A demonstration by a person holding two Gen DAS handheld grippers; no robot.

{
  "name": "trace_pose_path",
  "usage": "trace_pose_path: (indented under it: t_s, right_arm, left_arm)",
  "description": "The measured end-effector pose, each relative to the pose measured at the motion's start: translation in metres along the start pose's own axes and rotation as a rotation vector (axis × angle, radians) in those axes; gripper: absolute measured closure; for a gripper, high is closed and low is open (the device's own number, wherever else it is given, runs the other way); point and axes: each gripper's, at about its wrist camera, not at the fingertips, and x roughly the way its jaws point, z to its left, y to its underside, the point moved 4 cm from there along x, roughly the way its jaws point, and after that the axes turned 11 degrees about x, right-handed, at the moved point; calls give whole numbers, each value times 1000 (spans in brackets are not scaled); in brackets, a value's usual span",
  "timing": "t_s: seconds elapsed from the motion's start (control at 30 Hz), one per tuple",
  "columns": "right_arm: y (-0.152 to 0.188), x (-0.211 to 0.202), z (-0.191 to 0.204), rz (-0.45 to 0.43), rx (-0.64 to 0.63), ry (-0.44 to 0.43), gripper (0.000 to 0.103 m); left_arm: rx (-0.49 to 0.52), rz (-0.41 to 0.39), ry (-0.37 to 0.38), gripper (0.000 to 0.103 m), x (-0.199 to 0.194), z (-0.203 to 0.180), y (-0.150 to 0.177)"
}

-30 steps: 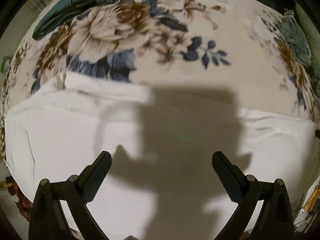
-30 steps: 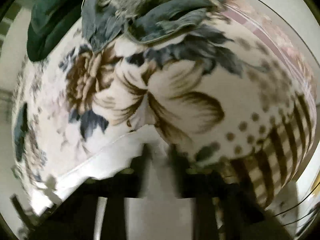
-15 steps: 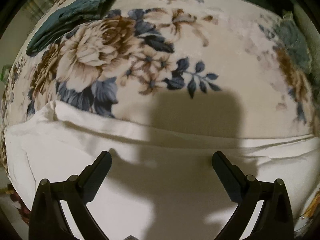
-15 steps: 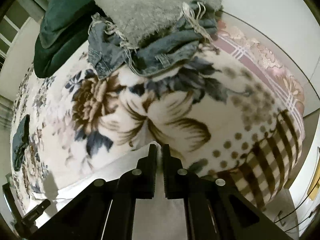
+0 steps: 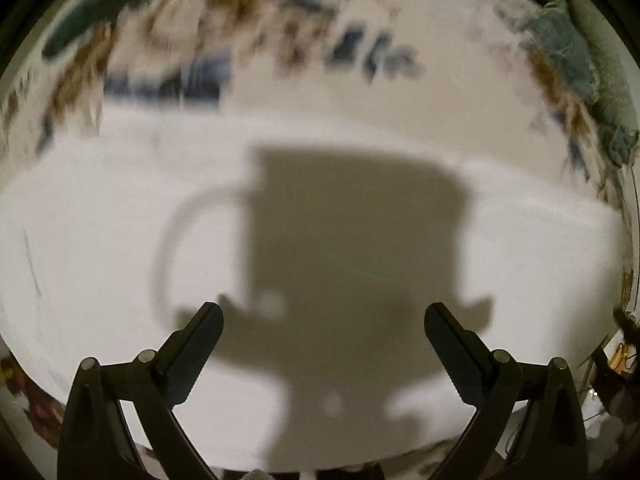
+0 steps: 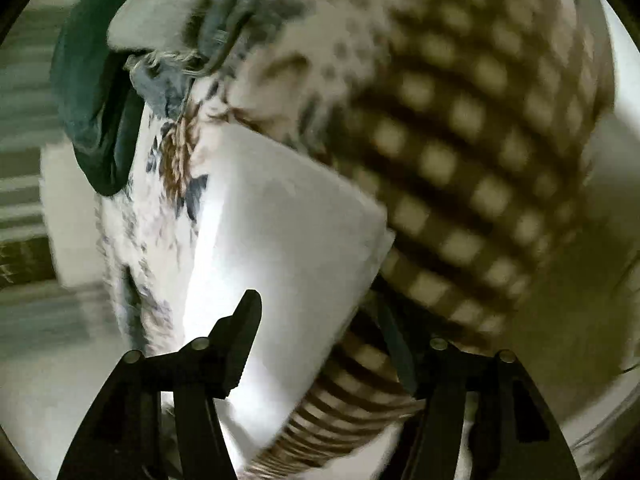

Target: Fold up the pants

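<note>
White cloth fills the near field of both views: the pants (image 5: 100,240) lie flat on the floral blanket (image 5: 320,92), which serves as the landmark here. Half a second back the right gripper (image 6: 324,320) was pinched on a white edge; its jaws have just been opening, and they now stand well apart with nothing pressed between them, the folded corner of the pants lying free below and ahead of the left finger. That reads as a release: the fold has probably been laid down and let go. The left gripper (image 5: 324,320) hangs over the middle of the pants, jaws spread wide and empty, its shadow falling on the cloth. Both views are smeared by motion. Beyond the pants' far edge the blanket's flowers show, and at its far rim sit a heap of denim (image 5: 560,44) and a dark green garment (image 6: 96,120). Next is likely another fold or smoothing.
</note>
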Motion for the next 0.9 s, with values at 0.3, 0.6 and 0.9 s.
trace_pose_path:
  t_s: [0.3, 0.6, 0.9]
  right_arm:
    - [-17, 56, 11, -31, 52, -342, 64]
    - [20, 8, 65, -141, -111, -219, 94]
    - [168, -23, 181, -162, -421, -168, 96]
  left_arm:
    - [-6, -70, -44, 0, 24, -9, -10]
    - [-42, -129, -56, 0, -26, 14, -36]
    - [-214, -237, -88, 0, -101, 125, 34]
